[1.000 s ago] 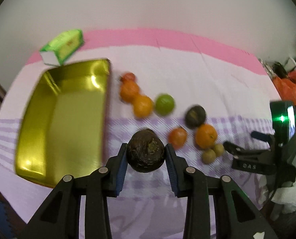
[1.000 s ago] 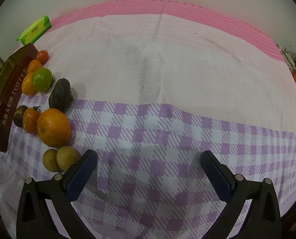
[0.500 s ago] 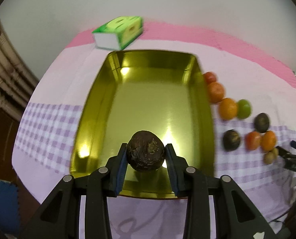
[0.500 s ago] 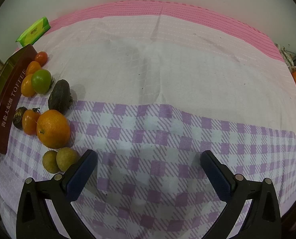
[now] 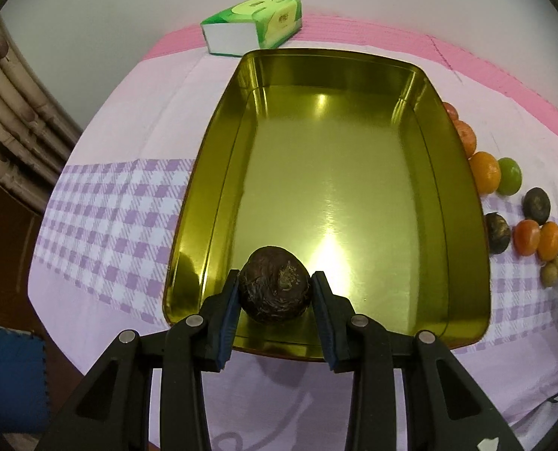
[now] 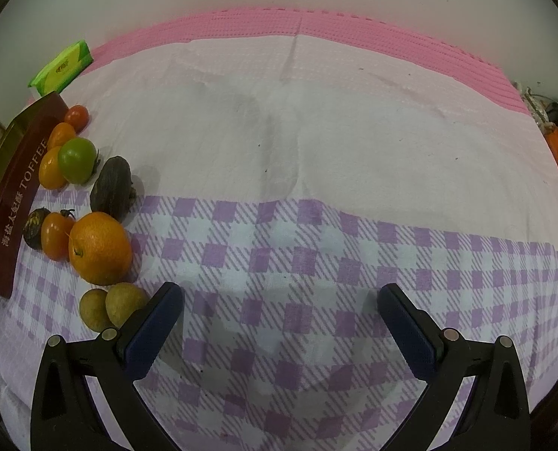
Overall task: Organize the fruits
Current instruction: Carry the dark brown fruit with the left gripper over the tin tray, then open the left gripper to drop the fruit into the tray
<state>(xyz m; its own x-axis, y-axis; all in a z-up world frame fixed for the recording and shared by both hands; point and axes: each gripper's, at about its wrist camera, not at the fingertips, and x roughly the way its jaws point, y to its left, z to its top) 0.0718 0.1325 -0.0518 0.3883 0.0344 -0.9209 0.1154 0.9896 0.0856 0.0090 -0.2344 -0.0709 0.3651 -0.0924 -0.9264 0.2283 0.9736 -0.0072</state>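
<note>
Over the near end of the gold tin (image 5: 463,203) we held the left gripper (image 5: 275,293) clamped on a dark wrinkled fruit (image 5: 274,289), the right gripper (image 6: 279,315) gaping empty; released there, we judged, the round fruit could roll or bounce across the slick floor.

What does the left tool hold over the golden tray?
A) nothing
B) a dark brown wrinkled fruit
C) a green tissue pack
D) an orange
B: the left tool is shut on the dark brown fruit, above the near end of the golden tray.
</note>
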